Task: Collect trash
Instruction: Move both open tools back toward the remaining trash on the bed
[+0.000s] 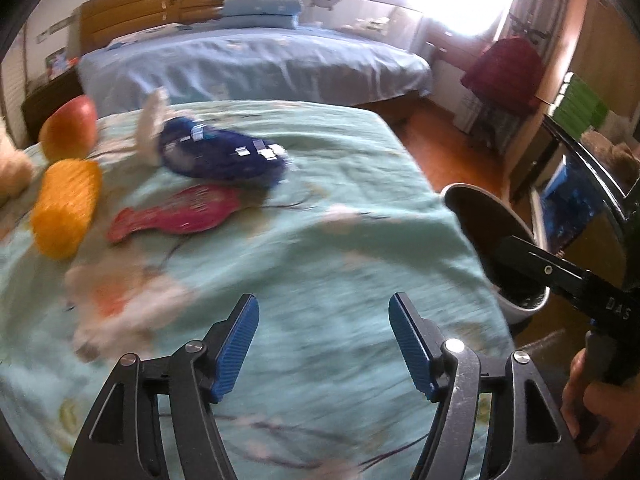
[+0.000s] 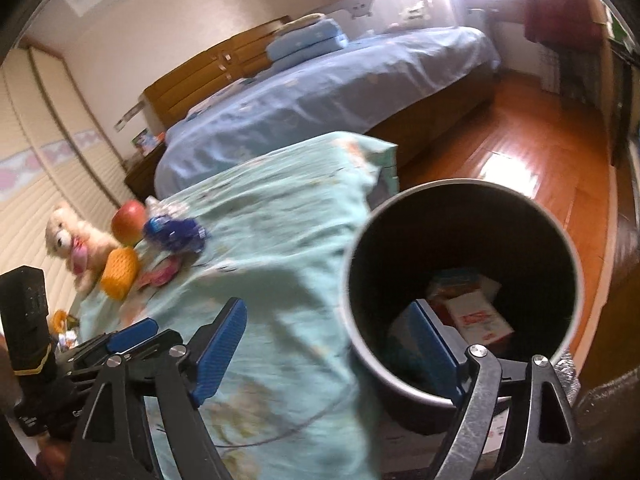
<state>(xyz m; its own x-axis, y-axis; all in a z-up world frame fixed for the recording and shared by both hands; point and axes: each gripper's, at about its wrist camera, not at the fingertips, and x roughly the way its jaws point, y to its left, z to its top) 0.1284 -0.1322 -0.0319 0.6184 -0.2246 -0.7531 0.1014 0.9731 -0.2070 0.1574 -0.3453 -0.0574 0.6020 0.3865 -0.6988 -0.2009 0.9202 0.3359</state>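
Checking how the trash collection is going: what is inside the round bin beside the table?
The bin holds a white and red carton and other packaging. The right tool's finger and the dark wall cover the rest.

- Your left gripper [image 1: 324,344] tilts downward, its blue pads [image 1: 236,344] spread apart with nothing between them
- Your right gripper [image 2: 328,344] tilts downward too, jaws wide and empty, your hand [image 1: 580,396] gripping its handle
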